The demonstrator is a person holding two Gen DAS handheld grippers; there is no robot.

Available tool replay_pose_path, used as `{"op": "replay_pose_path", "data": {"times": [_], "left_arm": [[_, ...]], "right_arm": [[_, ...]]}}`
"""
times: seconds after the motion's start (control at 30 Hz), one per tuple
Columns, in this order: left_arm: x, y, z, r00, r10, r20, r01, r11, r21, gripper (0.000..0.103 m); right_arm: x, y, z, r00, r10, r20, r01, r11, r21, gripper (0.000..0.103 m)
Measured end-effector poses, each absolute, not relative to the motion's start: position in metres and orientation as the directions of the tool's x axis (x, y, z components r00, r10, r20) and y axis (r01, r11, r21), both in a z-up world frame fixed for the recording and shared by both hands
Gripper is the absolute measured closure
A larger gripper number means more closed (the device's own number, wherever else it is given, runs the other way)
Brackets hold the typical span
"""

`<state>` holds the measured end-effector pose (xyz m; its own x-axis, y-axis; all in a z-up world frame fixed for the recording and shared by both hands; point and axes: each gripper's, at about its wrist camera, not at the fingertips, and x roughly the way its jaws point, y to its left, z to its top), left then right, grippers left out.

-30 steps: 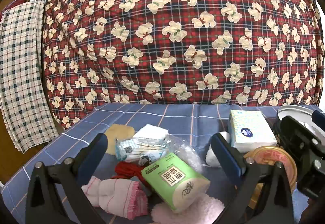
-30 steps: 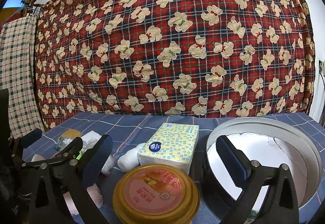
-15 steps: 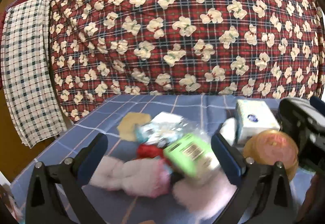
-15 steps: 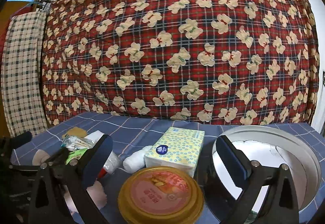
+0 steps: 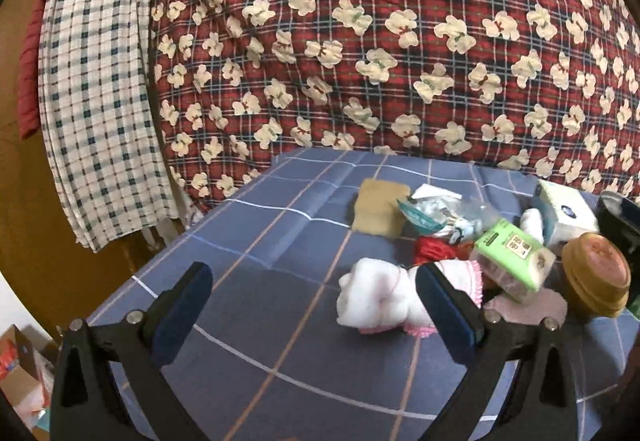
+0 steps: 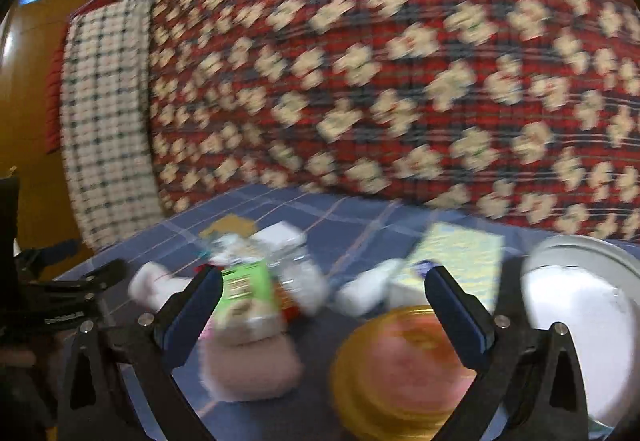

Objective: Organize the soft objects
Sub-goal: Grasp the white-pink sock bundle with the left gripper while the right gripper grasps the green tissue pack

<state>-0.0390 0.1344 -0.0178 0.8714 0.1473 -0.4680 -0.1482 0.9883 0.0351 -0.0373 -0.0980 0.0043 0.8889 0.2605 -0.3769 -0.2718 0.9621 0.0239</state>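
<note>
Since the frame one second ago, the left wrist view has swung to the left: the pile of objects that sat between the fingers now lies to the right, and bare blue checked tablecloth (image 5: 256,225) fills the space ahead. Right wrist view has also panned left and is heavily motion-blurred.

Left gripper (image 5: 312,305): fingers spread wide, nothing between them. Its right finger (image 5: 444,313) overlaps the white-and-pink rolled socks (image 5: 376,297) in the view; contact cannot be confirmed.

Right gripper (image 6: 324,305): fingers spread wide, empty, above the cloth near the pile.

Soft objects, left wrist view:
- rolled socks lie on the cloth at the near left edge of the pile.
- pale pink fluffy cloth (image 5: 528,307) just right of the socks, under the green tissue pack (image 5: 514,259).
- red bundle (image 5: 434,251) behind the socks, beside the green pack.
- clear plastic bag with small items (image 5: 436,213) further back, next to a tan flat pad (image 5: 378,211).
- small white roll (image 5: 532,221) between the green pack and the boxed tissues (image 5: 564,213).

Other items: gold-lidded tub (image 5: 596,273) at the right of the pile; in the right wrist view it sits low between the fingers (image 6: 404,369), with a white round container (image 6: 580,321) to its right. Detail in that view is too blurred to read.

Background: red plaid blanket with cream bear print (image 5: 400,41) hangs behind the table; a checked cloth (image 5: 96,101) hangs to its left.
</note>
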Motion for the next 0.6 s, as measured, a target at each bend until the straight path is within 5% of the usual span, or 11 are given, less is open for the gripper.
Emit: {"op": "replay_pose_path", "data": {"times": [0.23,0.47,0.6], "left_arm": [[-0.043,0.136,-0.018,0.869,0.153,-0.471,-0.126,0.988,0.089,0.0],[-0.036,0.145,-0.02,0.84,0.118,-0.53,-0.096,0.993,0.068,0.0],[-0.033,0.138,-0.019,0.837,0.091,-0.539,-0.068,0.996,0.062,0.0]], "right_arm": [[-0.013,-0.037,-0.01,0.832,0.258,-0.491,-0.362,0.923,-0.13,0.002],[0.034,-0.023,-0.045,0.68,0.222,-0.699,-0.395,0.914,-0.094,0.047],[0.022,-0.039,-0.034,0.707,0.297,-0.641,-0.402,0.915,-0.019,0.051]]}}
